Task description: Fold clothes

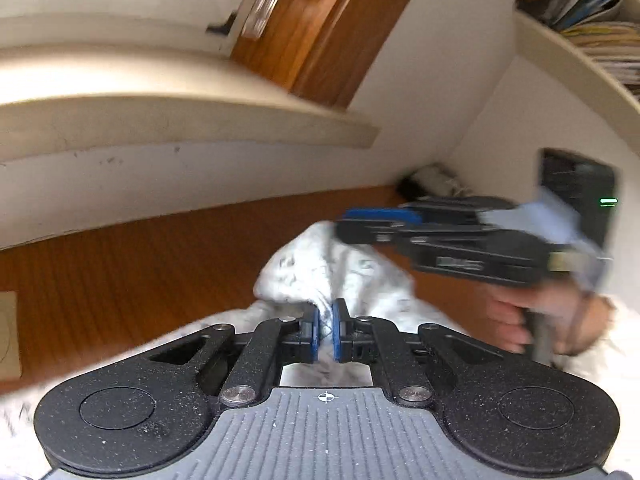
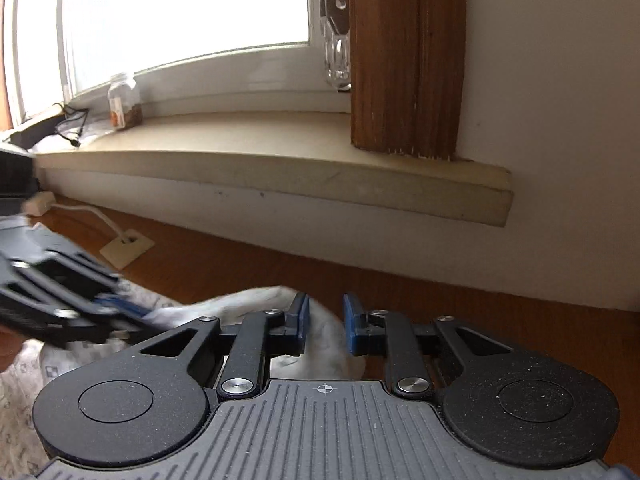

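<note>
A white garment with a small grey print [image 1: 304,272] lies bunched on a brown wooden tabletop [image 1: 140,264]. In the left wrist view my left gripper [image 1: 326,328] is shut on a raised fold of it, with cloth pinched between the blue pads. My right gripper [image 1: 352,226], held by a hand [image 1: 520,320], hovers blurred over the garment's far side. The right wrist view shows the right gripper [image 2: 326,322] open, with white garment [image 2: 248,300] lying between and below its fingers. The left gripper [image 2: 132,312] reaches in there from the left, blurred.
A cream windowsill [image 2: 240,140] juts out above the table's back edge, with a jar [image 2: 124,100] on it. A white cable runs to a socket plate [image 2: 126,246] on the table. A black box with a green light [image 1: 580,192] stands at the right wall under a bookshelf [image 1: 592,20].
</note>
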`<state>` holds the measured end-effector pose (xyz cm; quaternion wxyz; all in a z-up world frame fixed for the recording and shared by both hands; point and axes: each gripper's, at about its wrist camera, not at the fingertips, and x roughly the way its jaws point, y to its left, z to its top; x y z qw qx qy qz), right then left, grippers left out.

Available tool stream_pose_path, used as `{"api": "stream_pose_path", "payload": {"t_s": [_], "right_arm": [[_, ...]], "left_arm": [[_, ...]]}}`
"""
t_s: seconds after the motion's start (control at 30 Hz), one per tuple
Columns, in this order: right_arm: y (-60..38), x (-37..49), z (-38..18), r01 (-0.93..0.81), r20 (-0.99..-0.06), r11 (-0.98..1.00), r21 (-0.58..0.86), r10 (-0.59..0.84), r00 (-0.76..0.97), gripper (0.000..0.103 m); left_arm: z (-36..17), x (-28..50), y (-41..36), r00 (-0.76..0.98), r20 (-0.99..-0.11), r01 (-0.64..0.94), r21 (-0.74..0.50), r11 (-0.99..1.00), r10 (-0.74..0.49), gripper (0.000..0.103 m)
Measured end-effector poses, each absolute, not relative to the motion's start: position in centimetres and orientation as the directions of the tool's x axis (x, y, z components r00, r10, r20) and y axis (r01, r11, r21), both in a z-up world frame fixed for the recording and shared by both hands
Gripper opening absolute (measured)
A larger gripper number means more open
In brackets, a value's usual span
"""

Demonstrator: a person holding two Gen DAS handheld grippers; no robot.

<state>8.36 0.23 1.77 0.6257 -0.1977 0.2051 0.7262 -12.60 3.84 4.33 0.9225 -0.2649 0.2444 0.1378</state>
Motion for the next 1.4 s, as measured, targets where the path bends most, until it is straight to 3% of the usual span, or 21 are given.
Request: {"api": "stream_pose_path", "payload": {"t_s": [0.13,0.23,0.47,1.0,1.2,1.27,1.3,1.33,1.37,1.4], "right_arm": [[0.6,7.5,1.2,-0.990,-0.563,-0.139,0.032,0.816,-0.133,0.021],[-0.8,6.4,1.6,-0.990,-0.566,-0.141,-0.007,0.817,-0.112,0.023],[-8.1,2.5,2.4,-0.974,-0.570,-0.219,-0.050,0.807,-0.153,0.034],[-18.1,-3.2,-0.8,-0.972,-0.611,-0.226,-0.059,0.778,-0.144,0.044],[-20.6,-4.4,-1.2,-0.969,-0.625,-0.234,-0.077,0.768,-0.136,0.046],[-20.9,-4.5,-1.4,-0.970,-0.626,-0.228,-0.084,0.770,-0.126,0.044],[-20.9,-4.4,-1.5,-0.972,-0.623,-0.224,-0.072,0.771,-0.132,0.034],[-20.9,-4.2,-1.4,-0.973,-0.621,-0.225,-0.060,0.771,-0.140,0.026],[-21.1,-4.2,-1.3,-0.972,-0.613,-0.226,-0.056,0.777,-0.146,0.009],[-21.2,-4.2,-1.1,-0.972,-0.605,-0.228,-0.052,0.782,-0.151,0.007]], "left_arm": [[4.1,-12.3,3.5,0.786,-0.581,-0.462,-0.324,0.826,0.211,0.015],[3.2,-12.8,4.5,0.766,-0.600,-0.499,-0.327,0.803,0.232,0.046],[3.3,-15.3,4.3,0.771,-0.594,-0.493,-0.329,0.805,0.230,0.061],[2.8,-17.7,2.6,0.767,-0.602,-0.489,-0.325,0.809,0.222,0.060],[2.4,-17.4,2.6,0.766,-0.603,-0.489,-0.324,0.810,0.222,0.050],[2.3,-17.2,2.5,0.765,-0.606,-0.487,-0.323,0.811,0.218,0.042],[2.3,-17.1,2.5,0.765,-0.607,-0.486,-0.323,0.812,0.216,0.039],[2.3,-17.0,2.4,0.765,-0.608,-0.482,-0.322,0.815,0.212,0.024],[2.3,-17.0,2.3,0.765,-0.608,-0.480,-0.324,0.815,0.210,0.015],[2.5,-17.0,2.1,0.766,-0.606,-0.481,-0.320,0.816,0.214,0.013]]}}
